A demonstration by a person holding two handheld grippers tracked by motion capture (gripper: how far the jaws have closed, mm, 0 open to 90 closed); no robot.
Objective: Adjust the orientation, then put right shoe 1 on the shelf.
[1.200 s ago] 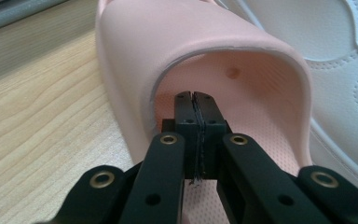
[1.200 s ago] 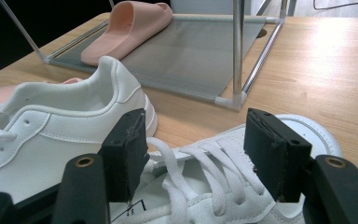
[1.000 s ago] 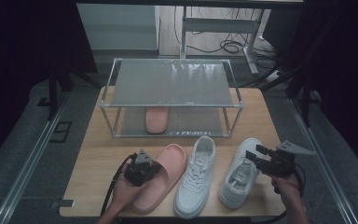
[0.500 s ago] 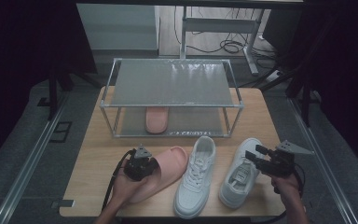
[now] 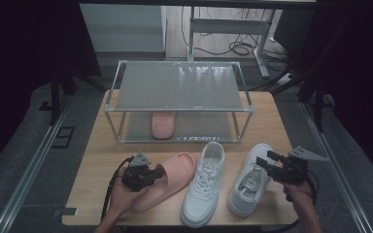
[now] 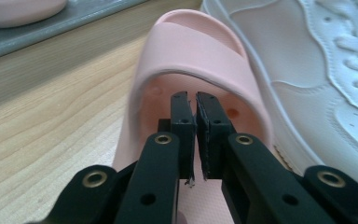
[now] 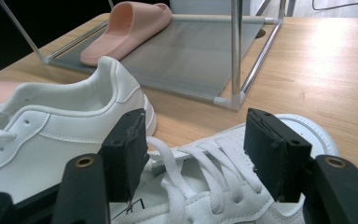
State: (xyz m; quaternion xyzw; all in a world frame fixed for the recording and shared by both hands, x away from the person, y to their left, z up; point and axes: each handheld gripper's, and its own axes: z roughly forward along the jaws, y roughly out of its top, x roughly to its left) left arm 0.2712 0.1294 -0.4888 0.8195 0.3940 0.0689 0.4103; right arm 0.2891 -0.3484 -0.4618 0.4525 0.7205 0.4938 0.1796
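Note:
A pink slipper [image 5: 177, 174] [image 6: 200, 51] lies on the wooden table at the front left, its toe angled toward a white sneaker [image 5: 205, 182] [image 6: 317, 70]. My left gripper [image 5: 158, 172] [image 6: 196, 100] hovers over the slipper's footbed, pointing under its strap. Its jaws have just been opening and stand a narrow slit apart with nothing between them. A second white sneaker [image 5: 250, 179] [image 7: 214, 196] lies to the right. My right gripper [image 5: 263, 162] [image 7: 196, 135] is wide open just above its laces, touching nothing.
A metal-framed two-shelf rack [image 5: 179, 85] stands at the back of the table [image 5: 102, 160]. The matching pink slipper [image 5: 163, 124] [image 7: 130, 23] rests on its lower shelf. The rack's front post [image 7: 235, 51] rises close behind the sneakers.
The front pink slipper's toe has swung a little right, toward the middle sneaker, with my left gripper on it. The right gripper has stayed put.

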